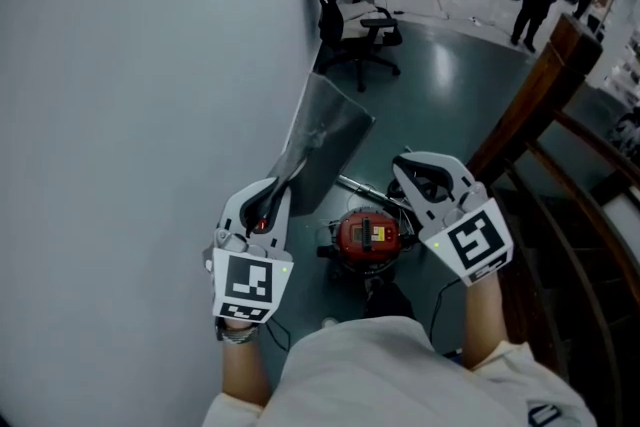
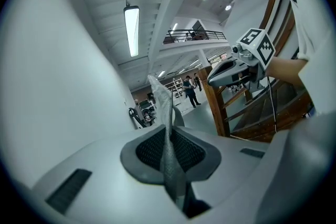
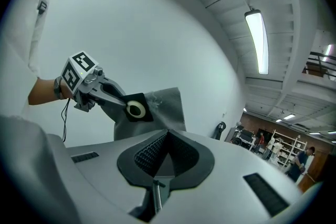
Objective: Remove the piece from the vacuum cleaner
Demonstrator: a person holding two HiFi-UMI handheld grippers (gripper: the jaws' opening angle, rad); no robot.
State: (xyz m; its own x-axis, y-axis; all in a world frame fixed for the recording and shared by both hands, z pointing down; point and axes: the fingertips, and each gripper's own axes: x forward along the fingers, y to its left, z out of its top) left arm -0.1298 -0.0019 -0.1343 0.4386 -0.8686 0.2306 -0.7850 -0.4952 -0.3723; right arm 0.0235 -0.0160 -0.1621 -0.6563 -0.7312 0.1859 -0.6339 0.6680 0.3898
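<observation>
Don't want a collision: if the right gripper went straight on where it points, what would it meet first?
Likely the grey dust bag held by the left gripper, then the white wall; depth is unclear.

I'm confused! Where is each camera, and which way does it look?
Head view: on the head, looking down at vacuum cleaner; both forearms, left gripper, right gripper show.
Left gripper view: on that gripper, along jaws shut on bag; right hand shows.
Right gripper view: along its empty shut jaws; left wrist shows.
All three share the bag.
</observation>
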